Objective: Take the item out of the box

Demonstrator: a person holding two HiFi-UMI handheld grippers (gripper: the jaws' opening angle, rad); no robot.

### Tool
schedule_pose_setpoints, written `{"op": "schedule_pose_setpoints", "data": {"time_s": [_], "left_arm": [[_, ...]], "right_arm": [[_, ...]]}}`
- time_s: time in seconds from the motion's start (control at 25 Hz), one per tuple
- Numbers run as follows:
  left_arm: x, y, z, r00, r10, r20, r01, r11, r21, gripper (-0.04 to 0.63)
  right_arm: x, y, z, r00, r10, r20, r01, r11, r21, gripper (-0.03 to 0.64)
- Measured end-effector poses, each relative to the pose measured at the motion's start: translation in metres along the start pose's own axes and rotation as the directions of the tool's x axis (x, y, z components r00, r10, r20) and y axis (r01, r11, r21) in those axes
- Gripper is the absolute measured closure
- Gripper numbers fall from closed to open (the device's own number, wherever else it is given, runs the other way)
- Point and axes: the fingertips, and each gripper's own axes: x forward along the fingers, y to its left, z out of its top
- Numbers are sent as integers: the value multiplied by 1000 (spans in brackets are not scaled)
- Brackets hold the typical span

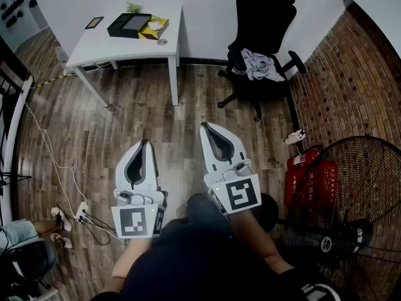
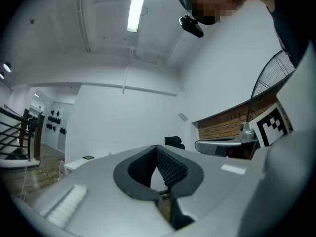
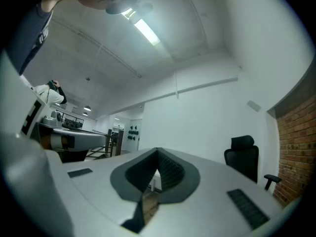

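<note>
A black box (image 1: pixel 129 25) lies on the white table (image 1: pixel 106 46) at the far end of the room, with a yellow packet (image 1: pixel 155 28) against its right side. Both grippers are held close to the person's body over the wooden floor, well short of the table. My left gripper (image 1: pixel 145 144) points forward with its jaws together and nothing between them; in the left gripper view its tips (image 2: pixel 158 149) meet. My right gripper (image 1: pixel 207 127) is beside it, also shut and empty, with its tips (image 3: pixel 158 152) touching in the right gripper view.
A black office chair (image 1: pixel 263 36) with a grey cloth on its seat stands right of the table. A large floor fan (image 1: pixel 357 193) and red extinguishers (image 1: pixel 310 177) are at the right by the brick wall. Cables and a power strip (image 1: pixel 78 215) lie on the floor at the left.
</note>
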Motion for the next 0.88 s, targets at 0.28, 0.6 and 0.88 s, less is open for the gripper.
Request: {"op": "schedule_pose_setpoints", "data": {"time_s": [0.28,0.6,0.88], "left_arm": [[-22,14,18,999,35,10,-35,999,-3,584],[17,6,24,997,37,69,-37,999,-10,584],[51,6,17,996,59,66,-62,997,44,584]], "right_arm": [[-4,28,17,1000,25,12,-25,999,-22,606],[8,-12,19,1000,7,17,-6,999,-38,604],[35,-47,6,1000,19,-3,-20,999,-25,604]]}}
